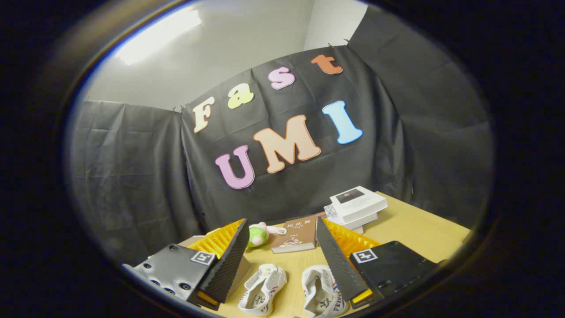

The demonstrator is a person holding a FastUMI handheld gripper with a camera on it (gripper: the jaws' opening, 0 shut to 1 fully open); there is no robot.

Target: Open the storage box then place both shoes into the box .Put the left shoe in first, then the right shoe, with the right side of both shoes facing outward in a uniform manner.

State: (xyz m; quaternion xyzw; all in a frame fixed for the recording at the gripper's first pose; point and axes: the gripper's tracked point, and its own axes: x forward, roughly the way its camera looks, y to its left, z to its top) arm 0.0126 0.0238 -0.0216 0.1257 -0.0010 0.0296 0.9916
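Gripper (280, 240): fingers spread wide, nothing between the pads, gripping nothing; raised above the table and tilted.
Left finger (227, 265): over the near left part of the table, just left of the left-hand shoe.
Right finger (337, 260): overlaps the outer edge of the right-hand shoe in view; contact cannot be told.
Table (410, 229): pale wood top, taken as landmark for all below.
Left-hand shoe (261, 289): white canvas with red and blue side stripes, on the table's near edge, opening up, below the gap between the fingers.
Right-hand shoe (321, 293): same make, on the table just beside the first, the two apart by a narrow strip of wood; which is the left or right of the pair cannot be told.
Storage box: a pale corner of something on the table behind the left finger; too hidden to name.
Brown book (296, 236): flat at the table's middle, beyond the shoes.
Plush toy (259, 235): green and pink, on the table just left of the brown book.
Stack of books (355, 205): white covers, far side of the table, beyond the right finger.
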